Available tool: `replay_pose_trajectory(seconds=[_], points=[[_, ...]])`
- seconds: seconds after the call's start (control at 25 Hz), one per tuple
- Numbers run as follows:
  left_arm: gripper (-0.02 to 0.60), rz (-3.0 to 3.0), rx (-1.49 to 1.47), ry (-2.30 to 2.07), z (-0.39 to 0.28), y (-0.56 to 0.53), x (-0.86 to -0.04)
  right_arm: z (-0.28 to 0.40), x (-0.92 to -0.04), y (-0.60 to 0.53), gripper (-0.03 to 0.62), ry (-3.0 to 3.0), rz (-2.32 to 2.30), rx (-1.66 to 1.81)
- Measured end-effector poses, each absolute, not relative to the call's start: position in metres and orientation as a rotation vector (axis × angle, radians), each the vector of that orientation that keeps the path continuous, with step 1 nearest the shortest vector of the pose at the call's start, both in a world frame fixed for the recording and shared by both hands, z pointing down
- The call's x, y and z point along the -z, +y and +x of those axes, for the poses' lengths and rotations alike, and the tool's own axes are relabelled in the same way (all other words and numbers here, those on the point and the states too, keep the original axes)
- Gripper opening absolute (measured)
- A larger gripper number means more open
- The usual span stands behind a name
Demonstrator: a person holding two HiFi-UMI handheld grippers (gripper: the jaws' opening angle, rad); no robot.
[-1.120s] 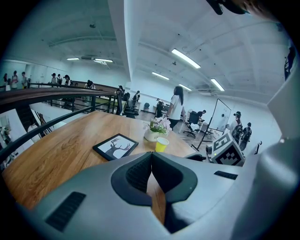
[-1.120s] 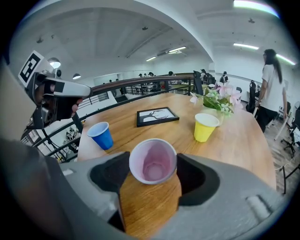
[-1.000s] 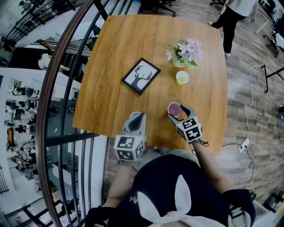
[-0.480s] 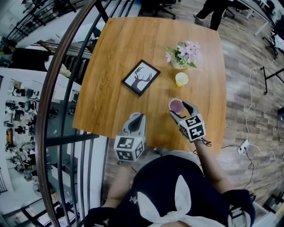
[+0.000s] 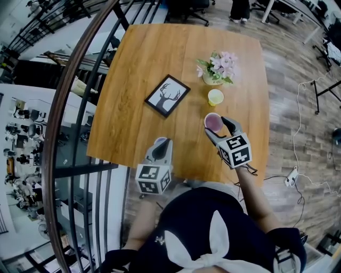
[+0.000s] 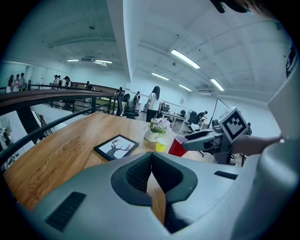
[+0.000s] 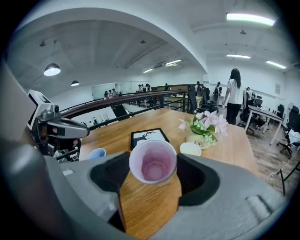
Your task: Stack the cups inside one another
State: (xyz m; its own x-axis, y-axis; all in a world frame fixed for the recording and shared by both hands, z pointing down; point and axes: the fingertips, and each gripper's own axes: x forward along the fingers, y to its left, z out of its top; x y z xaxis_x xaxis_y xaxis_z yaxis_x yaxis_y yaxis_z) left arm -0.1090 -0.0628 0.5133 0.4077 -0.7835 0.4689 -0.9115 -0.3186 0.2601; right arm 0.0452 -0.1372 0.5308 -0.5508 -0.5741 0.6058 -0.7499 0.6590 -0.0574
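My right gripper (image 5: 217, 123) is shut on a red cup (image 5: 213, 122) with a pink inside (image 7: 153, 165), held by its rim and lifted off the wooden table (image 5: 138, 58). A yellow cup (image 5: 216, 96) stands upright just beyond it, in front of the flower pot; it also shows in the right gripper view (image 7: 190, 149) and the left gripper view (image 6: 161, 144). A light blue cup (image 7: 96, 153) stands on the table under my left gripper (image 5: 161, 144). That gripper hovers at the near edge, jaws together and nothing between them (image 6: 151, 157).
A pot of pink flowers (image 5: 216, 66) stands at the far right of the table. A black-framed deer picture (image 5: 168, 95) lies left of the yellow cup. A curved railing (image 5: 69, 106) runs along the table's left side. A person's legs (image 5: 240, 8) show beyond the far edge.
My right gripper has lifted the red cup and carried it a little farther from me, toward the yellow cup. The left gripper has stayed put. The person beyond the table has walked on.
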Motion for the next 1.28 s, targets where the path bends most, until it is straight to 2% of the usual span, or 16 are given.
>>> replay_pose_trajectory(seconds=[0.92, 1.28], points=[[0.017, 2.217, -0.365, -1.413, -0.095, -0.078, -0.511, 0.068, -0.447, -0.197, 0.311, -2.384, 1.142, -0.213], [0.017, 2.206, -0.374, -1.415, -0.097, -0.086, -0.513, 0.073, -0.443, -0.226, 0.311, -2.374, 1.167, -0.191]])
